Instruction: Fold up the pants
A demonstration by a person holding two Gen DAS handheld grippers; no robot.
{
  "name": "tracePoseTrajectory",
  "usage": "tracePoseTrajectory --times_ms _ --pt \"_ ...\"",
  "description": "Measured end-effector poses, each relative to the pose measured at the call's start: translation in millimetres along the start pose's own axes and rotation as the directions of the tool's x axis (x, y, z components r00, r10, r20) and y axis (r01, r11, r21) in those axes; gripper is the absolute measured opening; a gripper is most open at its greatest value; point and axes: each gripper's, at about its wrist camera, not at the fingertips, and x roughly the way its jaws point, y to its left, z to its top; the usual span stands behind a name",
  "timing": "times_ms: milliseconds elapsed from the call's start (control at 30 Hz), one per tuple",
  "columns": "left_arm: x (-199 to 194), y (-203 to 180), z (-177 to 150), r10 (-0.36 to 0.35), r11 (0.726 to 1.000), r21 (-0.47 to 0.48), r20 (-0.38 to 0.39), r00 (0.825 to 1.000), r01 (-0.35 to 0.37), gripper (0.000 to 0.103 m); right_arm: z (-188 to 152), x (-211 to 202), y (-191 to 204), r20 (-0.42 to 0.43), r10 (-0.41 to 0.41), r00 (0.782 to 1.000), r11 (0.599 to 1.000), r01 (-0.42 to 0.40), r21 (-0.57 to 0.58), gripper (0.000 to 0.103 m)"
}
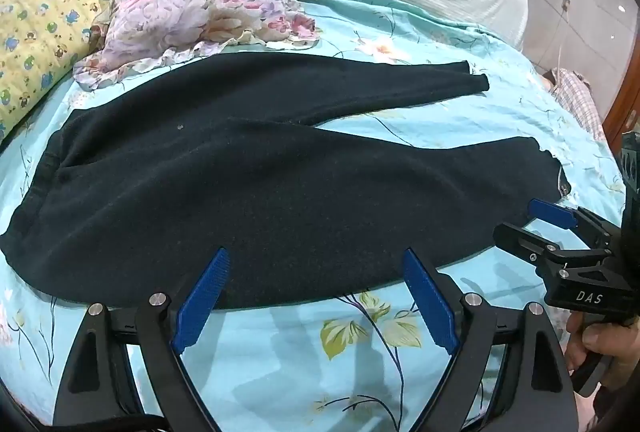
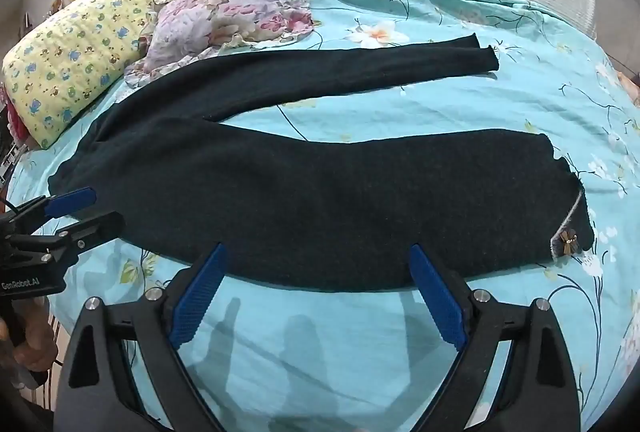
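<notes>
Pants, dark knit (image 1: 240, 192), lay flat on floral turquoise bed (image 1: 280, 352), legs splayed | left claw (image 1: 316, 296) and right claw (image 2: 316, 292) gaped empty beside near leg's edge.

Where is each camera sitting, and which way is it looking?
Left wrist view: on the left tool, looking down over the near side of the black pants; the right tool and its hand show at right.
Right wrist view: on the right tool, facing the pants; the left tool shows at left.
Both share the pants, the blue bedsheet and the pillows.
</notes>
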Motion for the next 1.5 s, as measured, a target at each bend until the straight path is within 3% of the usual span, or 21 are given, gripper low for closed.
tracePoseTrajectory --times_ms 567,1500 --pt "-14.4 6.2 -3.1 0.054 0.999 -0.013 0.082 0.995 -0.053 0.089 6.5 -11.3 2.3 0.108 -0.003 0.994 1.0 0.003 0.007 0.092" --pt "-14.5 6.5 -4.2 0.06 0.998 -0.018 0.083 0.995 -0.059 0.089 0.3 -2.4 8.0 0.101 0.024 0.995 1.0 -0.024 0.004 0.092"
